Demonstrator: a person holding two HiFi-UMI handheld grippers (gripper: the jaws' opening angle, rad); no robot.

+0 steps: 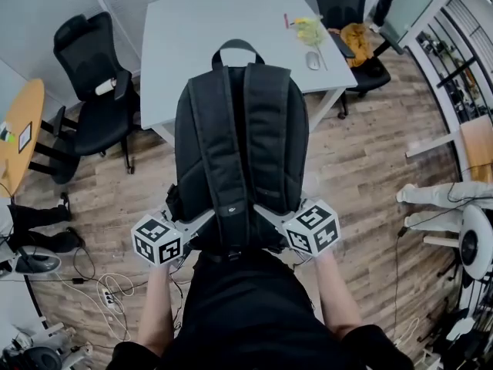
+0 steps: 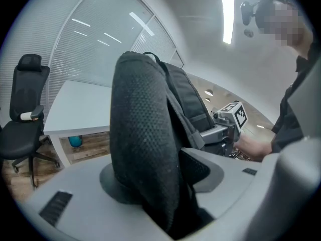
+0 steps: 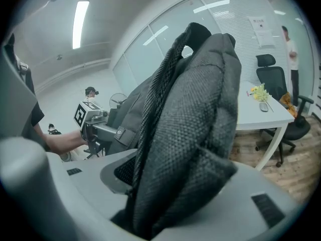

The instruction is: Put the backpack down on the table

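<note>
Left gripper (image 1: 192, 223), right gripper (image 1: 271, 216) each clamped on black backpack (image 1: 239, 129) near white table (image 1: 192, 29); strap tag (image 1: 229, 209) unreadable.

Head view steeply down; 2 gripper views close-up, sharing backpack (image 1: 239, 145).

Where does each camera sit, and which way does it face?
Head view: on the person's head, steeply down on the backpack, table, left gripper, right gripper, forearms.
Left gripper view: on the left gripper, along its fingers clamping the backpack; right gripper and hand show.
Right gripper view: on that gripper, along its clamping fingers; left gripper, hand show.
All share backpack and table.
</note>
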